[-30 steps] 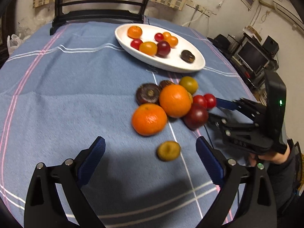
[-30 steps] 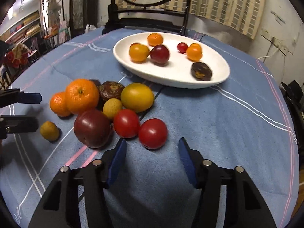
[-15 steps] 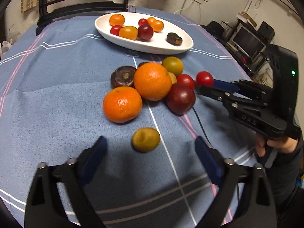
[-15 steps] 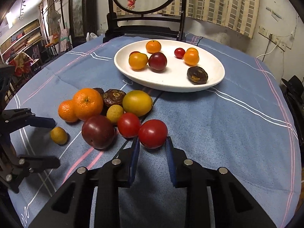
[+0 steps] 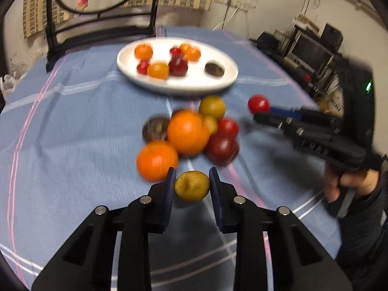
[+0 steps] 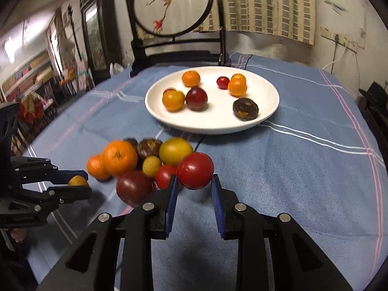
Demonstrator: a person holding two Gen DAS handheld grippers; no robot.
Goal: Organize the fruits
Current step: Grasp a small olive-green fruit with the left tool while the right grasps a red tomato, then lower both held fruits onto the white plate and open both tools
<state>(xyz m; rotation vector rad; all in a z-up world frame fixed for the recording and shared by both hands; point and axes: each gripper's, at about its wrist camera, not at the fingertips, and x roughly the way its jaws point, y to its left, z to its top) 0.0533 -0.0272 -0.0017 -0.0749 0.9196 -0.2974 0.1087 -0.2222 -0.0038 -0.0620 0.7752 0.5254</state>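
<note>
Seven fruits already sit on the white plate (image 6: 266, 111). The left gripper (image 5: 192, 186) pinches a small yellow fruit (image 5: 191, 185), the right gripper (image 6: 194, 183) a red tomato (image 6: 195, 170); eight more wait piled on the surface (image 6: 303, 165).

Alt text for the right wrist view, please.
The right gripper is shut on a red tomato, lifted beside a pile of fruit on a blue tablecloth. Behind, a white plate holds more fruit; the left gripper grips a small yellow fruit.
</note>
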